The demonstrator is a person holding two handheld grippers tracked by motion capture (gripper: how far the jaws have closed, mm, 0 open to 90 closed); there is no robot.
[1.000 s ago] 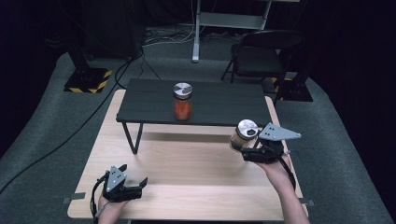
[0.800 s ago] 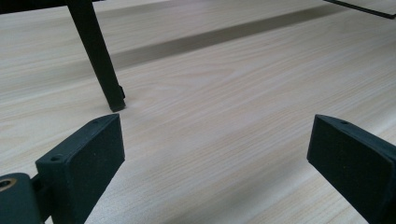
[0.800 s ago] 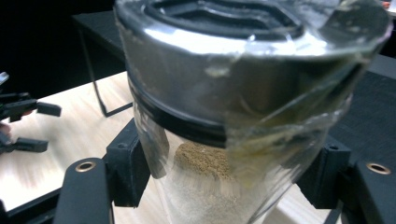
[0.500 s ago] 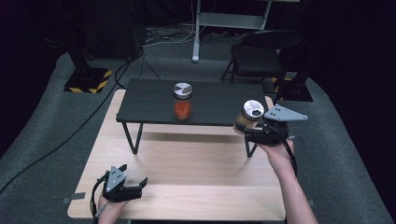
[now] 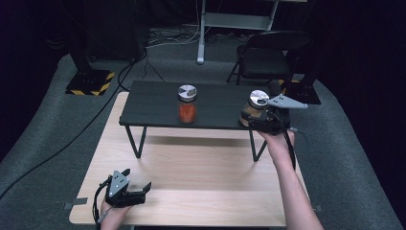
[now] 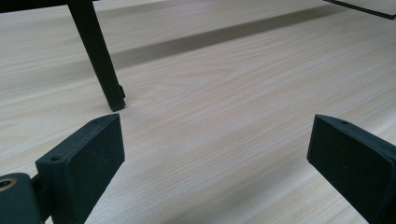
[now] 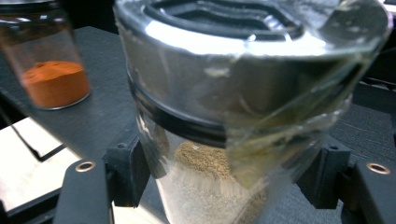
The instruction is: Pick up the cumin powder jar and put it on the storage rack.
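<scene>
Orange-powder jar (image 5: 187, 104), silver-lidded, upright on black raised shelf (image 5: 153, 103), well left of right claw (image 5: 252, 119). Shelf leg (image 6: 100, 60) planted on pale wooden table (image 5: 191, 167), just ahead of left claw (image 5: 139, 180). Folding chair (image 5: 268, 55) on grey floor beyond right claw. Yellow-and-black striped stand base (image 5: 91, 82) far left.

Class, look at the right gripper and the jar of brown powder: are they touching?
Touching. In the right gripper view, the right gripper has both black pads pressed against the glass sides of the jar of brown powder.
</scene>
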